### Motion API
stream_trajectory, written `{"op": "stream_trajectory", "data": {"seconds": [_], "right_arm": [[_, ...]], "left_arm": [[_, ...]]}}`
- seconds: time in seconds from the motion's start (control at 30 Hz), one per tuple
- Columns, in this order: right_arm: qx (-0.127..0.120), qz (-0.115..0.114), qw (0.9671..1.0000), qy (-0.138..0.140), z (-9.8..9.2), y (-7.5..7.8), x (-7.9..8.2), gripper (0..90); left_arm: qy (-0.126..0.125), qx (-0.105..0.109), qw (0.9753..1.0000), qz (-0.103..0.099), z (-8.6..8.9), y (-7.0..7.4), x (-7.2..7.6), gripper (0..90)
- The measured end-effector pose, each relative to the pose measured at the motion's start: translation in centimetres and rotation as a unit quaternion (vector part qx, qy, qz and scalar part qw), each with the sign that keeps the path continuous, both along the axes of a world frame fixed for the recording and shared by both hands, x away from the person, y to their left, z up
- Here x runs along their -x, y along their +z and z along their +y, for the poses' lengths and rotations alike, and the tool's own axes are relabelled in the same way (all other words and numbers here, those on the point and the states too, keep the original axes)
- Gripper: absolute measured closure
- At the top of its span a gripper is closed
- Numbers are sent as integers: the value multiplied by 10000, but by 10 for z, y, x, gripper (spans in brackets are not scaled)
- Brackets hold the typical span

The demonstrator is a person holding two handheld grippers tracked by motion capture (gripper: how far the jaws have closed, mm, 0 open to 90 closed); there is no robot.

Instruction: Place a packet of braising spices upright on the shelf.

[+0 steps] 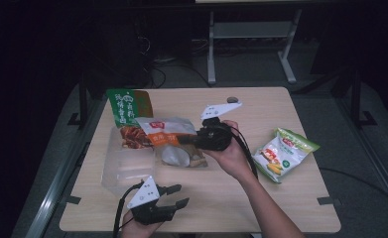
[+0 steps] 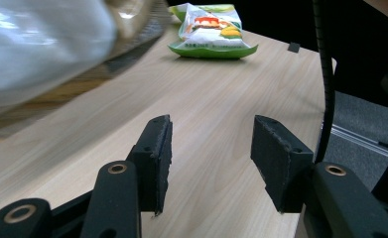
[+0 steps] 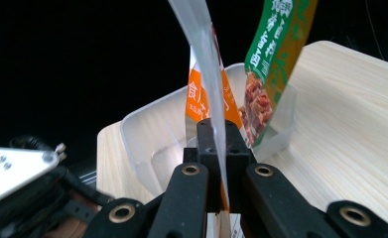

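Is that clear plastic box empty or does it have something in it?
Not empty. The green packet leans in the box's far end, and the orange packet, pinched by the right gripper, lies across its right rim.

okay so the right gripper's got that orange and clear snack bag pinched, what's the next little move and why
Probably carry the bag a little farther over the clear bin and lower it in. The right gripper is shut on the bag's edge, the bag hangs at the bin's rim, the bin has open room beside the green pouch, and the left gripper sits open, clear of it.
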State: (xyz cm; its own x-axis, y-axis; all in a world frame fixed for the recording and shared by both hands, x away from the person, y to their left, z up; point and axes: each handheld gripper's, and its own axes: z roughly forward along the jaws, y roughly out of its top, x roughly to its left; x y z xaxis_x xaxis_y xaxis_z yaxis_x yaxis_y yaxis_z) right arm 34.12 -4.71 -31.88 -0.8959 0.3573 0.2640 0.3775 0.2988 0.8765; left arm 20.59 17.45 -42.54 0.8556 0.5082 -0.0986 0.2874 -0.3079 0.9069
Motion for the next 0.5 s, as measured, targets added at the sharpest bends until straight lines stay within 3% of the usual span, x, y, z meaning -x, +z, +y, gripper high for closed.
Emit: {"op": "stream_trajectory", "data": {"seconds": [0.5], "right_arm": [[-119,-7,9996,269,58,10,-18,900]], "left_arm": [[-70,-15,10000,18,3,1,2,484]]}}
